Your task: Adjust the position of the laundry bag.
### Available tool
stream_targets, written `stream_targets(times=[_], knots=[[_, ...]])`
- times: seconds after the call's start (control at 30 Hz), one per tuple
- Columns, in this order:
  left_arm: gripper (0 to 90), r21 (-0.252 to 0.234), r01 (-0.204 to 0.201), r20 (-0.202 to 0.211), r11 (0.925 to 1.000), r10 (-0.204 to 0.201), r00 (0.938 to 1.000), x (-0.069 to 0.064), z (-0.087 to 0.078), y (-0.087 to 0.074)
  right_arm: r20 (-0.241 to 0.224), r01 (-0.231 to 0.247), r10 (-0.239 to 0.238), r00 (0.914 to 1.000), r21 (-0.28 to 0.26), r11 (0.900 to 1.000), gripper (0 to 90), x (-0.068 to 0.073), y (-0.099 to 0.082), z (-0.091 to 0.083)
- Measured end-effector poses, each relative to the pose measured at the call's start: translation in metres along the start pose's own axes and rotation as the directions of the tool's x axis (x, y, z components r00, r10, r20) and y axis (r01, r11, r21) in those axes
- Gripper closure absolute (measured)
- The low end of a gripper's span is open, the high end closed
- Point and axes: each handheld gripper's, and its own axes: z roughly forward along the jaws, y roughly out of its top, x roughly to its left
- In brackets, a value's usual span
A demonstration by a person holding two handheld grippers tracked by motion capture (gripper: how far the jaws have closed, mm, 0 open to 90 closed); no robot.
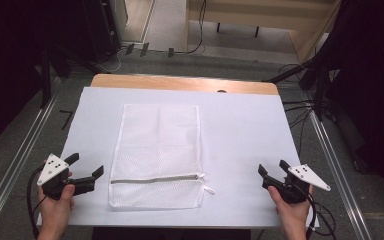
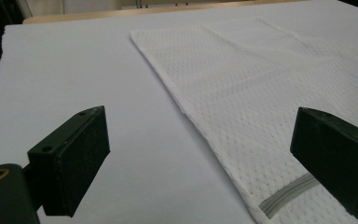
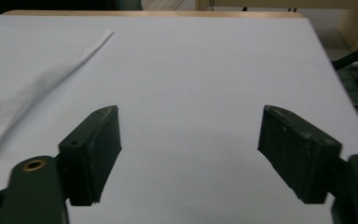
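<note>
High view: white mesh laundry bag [image 1: 156, 155] flat on the white table cover [image 1: 240, 140], left of centre, zipper [image 1: 156, 178] near the front edge. Left gripper [image 1: 86, 167] just beside the bag's front left corner, jaws wide apart, nothing between. Right gripper [image 1: 271, 169] well apart from the bag, over bare cover, jaws likewise spread and empty. Left gripper view: bag edge [image 2: 205, 126] running between the black jaws, untouched.

Hand-held gripper [image 3: 189, 154] jaws apart, mesh bag [image 3: 23, 70] far left
</note>
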Motion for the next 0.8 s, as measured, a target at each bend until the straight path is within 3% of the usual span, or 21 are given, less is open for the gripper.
stream_targets(times=[0.07,0.13,0.23,0.27,0.37,0.43,0.5,0.53,0.57,0.6,0.8], knots=[[4.4,-0.003,0.01,0.007,0.9999,-0.01,0.9999,-0.001,0.001,0.0,-0.037,0.001,-0.001,0.9993,0.015,0.9999,35.6,0.006,0.001,0.004],[4.5,-0.005,0.014,-0.004,0.9999,-0.014,0.9999,-0.002,0.001,0.0,-0.06,0.04,-0.037,0.9975,0.05,0.998,41.0,0.021,0.002,0.014],[4.5,0.002,0.016,-0.008,0.9999,-0.016,0.9998,-0.004,0.001,-0.001,-0.065,0.048,-0.043,0.9969,0.066,0.9966,48.7,0.028,0.004,0.02],[4.5,0.0,0.015,-0.01,0.9999,-0.015,0.9998,-0.004,0.001,-0.001,-0.077,0.031,-0.024,0.9967,0.082,0.9961,52.7,0.037,0.008,0.028],[4.5,0.003,0.012,-0.015,0.9999,-0.012,0.9998,-0.005,0.002,-0.001,-0.089,0.028,-0.018,0.9959,0.102,0.9944,54.4,0.045,0.011,0.035],[4.5,0.012,0.014,-0.013,0.9998,-0.014,0.9998,-0.004,0.004,-0.002,-0.071,0.067,-0.058,0.9958,0.13,0.9893,61.4,0.066,0.013,0.05],[4.5,0.012,0.015,-0.011,0.9998,-0.015,0.9998,-0.004,0.004,-0.002,-0.071,0.088,-0.079,0.9943,0.123,0.9886,62.5,0.073,0.013,0.053],[4.6,0.009,0.015,-0.01,0.9999,-0.014,0.9998,-0.005,0.004,-0.002,-0.109,0.103,-0.09,0.99,0.126,0.9866,65.3,0.087,0.016,0.061],[4.6,0.009,0.015,-0.01,0.9999,-0.014,0.9998,-0.005,0.004,-0.002,-0.109,0.103,-0.09,0.99,0.126,0.9866,65.3,0.087,0.016,0.061],[4.6,0.007,0.017,-0.011,0.9998,-0.017,0.9998,-0.005,0.005,-0.002,-0.152,0.119,-0.099,0.9834,0.132,0.984,65.6,0.098,0.02,0.07],[5.4,0.014,0.021,-0.018,0.9997,-0.02,0.9996,-0.004,0.004,-0.003,-0.194,0.09,-0.059,0.9792,0.159,0.9832,63.4,0.116,0.029,0.096]])
